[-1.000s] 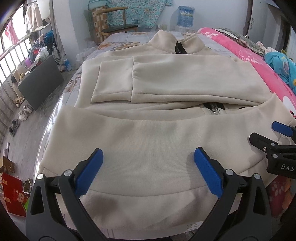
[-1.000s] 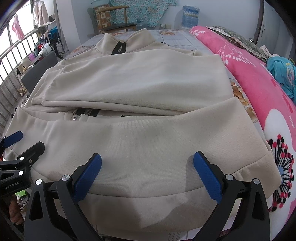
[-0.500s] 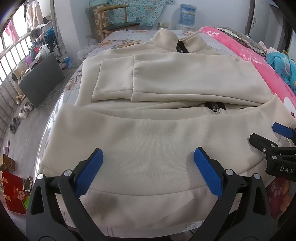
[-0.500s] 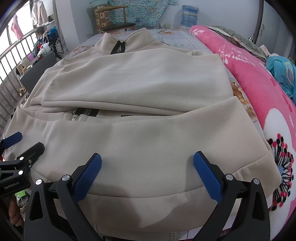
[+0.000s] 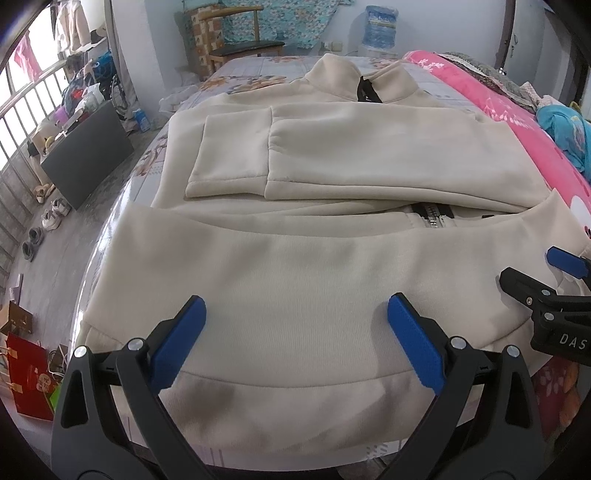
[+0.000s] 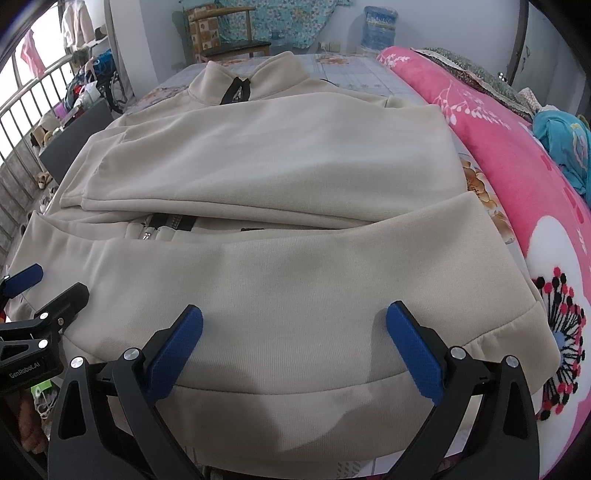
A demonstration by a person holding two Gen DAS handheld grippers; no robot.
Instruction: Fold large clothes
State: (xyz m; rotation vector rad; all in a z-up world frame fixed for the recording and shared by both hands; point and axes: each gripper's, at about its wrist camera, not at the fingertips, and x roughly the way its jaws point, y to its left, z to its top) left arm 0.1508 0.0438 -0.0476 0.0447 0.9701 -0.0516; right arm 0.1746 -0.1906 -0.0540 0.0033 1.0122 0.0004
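Both pairs of tongs stand wide apart with nothing between their blue pads: the left tongs (image 5: 295, 332) hang just over the near hem of the cream jacket (image 5: 332, 266), and the right tongs (image 6: 295, 336) do the same further along the same hem, neither pair pinching the cloth; whether the tips brush the fabric I cannot tell. Each pair shows at the edge of the other's view, so they sit side by side, near one another. There is one jacket, spread across the bed (image 5: 258, 70) with its collar (image 6: 251, 79) at the far end and its bottom part turned up toward the middle, so a short run of black zipper (image 5: 432, 214) peeks out above the fold. Two sleeves are laid across the chest, their two cuffs (image 5: 229, 155) lying next to each other on the left side. Along the right side of the bed runs one pink quilt (image 6: 517, 155) with flower prints, and a blue garment (image 6: 561, 144) lies on it. Beyond the bed stand one wooden chair (image 5: 236, 40) and one water jug (image 5: 380, 26). On the floor to the left I count two pairs of shoes (image 5: 44, 225) beside a dark board (image 5: 88, 155).
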